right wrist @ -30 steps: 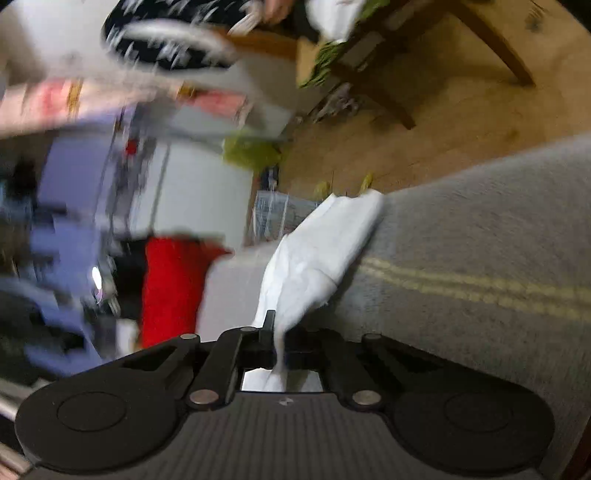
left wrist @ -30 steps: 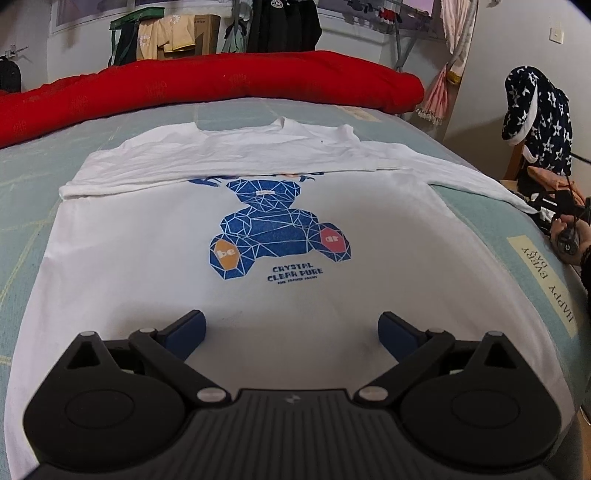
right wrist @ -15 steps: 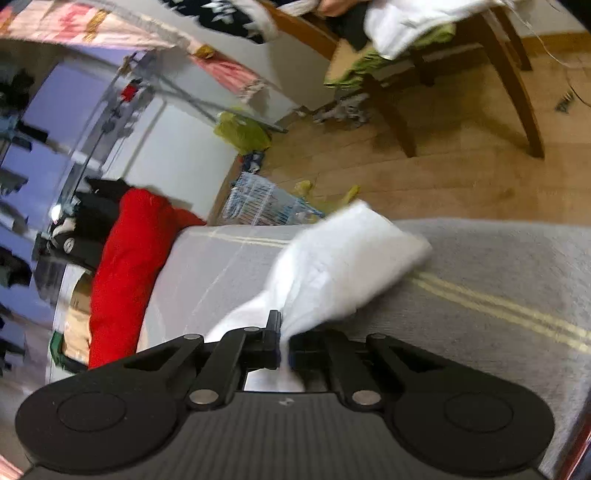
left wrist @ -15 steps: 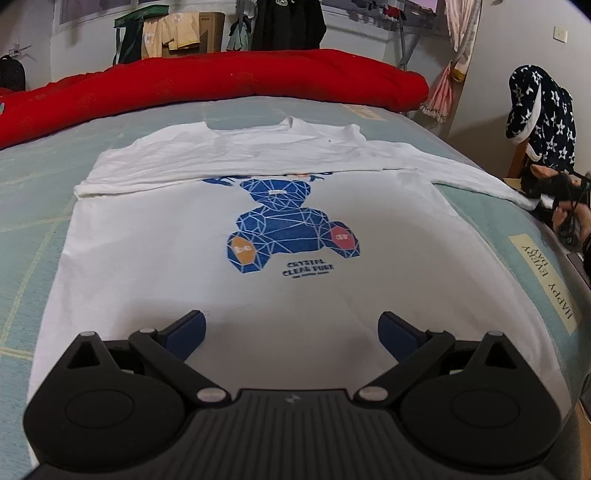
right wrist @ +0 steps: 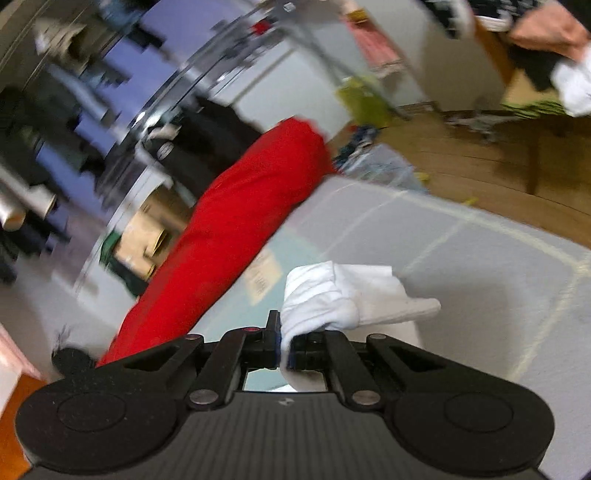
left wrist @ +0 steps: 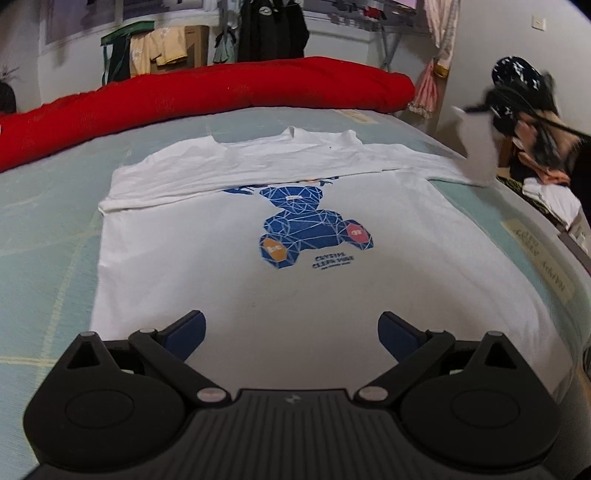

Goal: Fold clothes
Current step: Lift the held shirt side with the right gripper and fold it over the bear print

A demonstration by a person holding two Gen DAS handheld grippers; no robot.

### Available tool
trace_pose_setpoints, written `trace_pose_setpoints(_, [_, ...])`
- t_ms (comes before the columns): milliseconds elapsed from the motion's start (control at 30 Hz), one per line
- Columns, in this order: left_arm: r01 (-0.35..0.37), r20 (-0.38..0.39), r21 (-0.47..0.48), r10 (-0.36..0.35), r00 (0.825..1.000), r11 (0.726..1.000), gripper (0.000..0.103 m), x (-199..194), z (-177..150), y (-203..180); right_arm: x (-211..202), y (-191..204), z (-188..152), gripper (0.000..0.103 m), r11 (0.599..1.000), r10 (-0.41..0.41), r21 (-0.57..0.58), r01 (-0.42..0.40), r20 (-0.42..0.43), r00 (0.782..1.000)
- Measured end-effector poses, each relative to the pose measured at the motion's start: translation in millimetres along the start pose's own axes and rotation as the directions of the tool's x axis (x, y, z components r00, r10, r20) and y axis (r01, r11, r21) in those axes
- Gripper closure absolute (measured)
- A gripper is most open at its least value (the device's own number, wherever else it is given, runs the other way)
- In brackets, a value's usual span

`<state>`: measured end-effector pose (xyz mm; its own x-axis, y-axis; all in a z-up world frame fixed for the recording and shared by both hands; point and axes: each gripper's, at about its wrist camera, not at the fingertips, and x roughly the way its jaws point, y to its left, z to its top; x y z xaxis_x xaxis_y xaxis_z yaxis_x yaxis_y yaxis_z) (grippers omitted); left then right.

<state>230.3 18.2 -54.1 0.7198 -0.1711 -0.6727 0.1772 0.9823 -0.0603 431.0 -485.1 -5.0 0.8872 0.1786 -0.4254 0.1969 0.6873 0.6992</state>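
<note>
A white T-shirt (left wrist: 236, 280) with a blue bear print (left wrist: 314, 229) lies flat on the bed, its left sleeve folded across the chest. My left gripper (left wrist: 291, 332) is open and hovers over the shirt's hem, holding nothing. My right gripper (right wrist: 284, 349) is shut on the end of the shirt's right sleeve (right wrist: 332, 299). In the left wrist view the sleeve (left wrist: 478, 147) is lifted off the bed's right edge, blurred with motion.
A long red rolled quilt (left wrist: 207, 99) lies across the far side of the bed (left wrist: 48, 236). A chair piled with clothes (left wrist: 532, 110) stands to the right of the bed. Clothes hang on a rack at the back wall (left wrist: 273, 29).
My right gripper has lifted the sleeve end off the bed's right edge and swung toward the bed. My left gripper has drawn back slightly and stays open.
</note>
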Motion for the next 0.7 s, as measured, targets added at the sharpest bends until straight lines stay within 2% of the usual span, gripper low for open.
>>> trace_pose_setpoints(300, [0.056, -0.025, 0.079, -0.054, 0.998, 0.995, 0.004, -20, -16, 26, 37, 109, -47, 0.100, 0.984, 0.034, -0.168, -0.053, -0.113, 0.993])
trace_pose_setpoints(500, [0.194, -0.061, 0.097, -0.189, 0.980, 0.976, 0.004, -25, -22, 38, 61, 156, -82, 0.100, 0.968, 0.021, -0.244, -0.065, -0.178, 0.984])
trace_pose_setpoints(700, [0.190, -0.042, 0.092, -0.186, 0.982, 0.978, 0.004, -33, -26, 44, 71, 188, -111, 0.100, 0.942, 0.010, -0.326, -0.079, -0.207, 0.978])
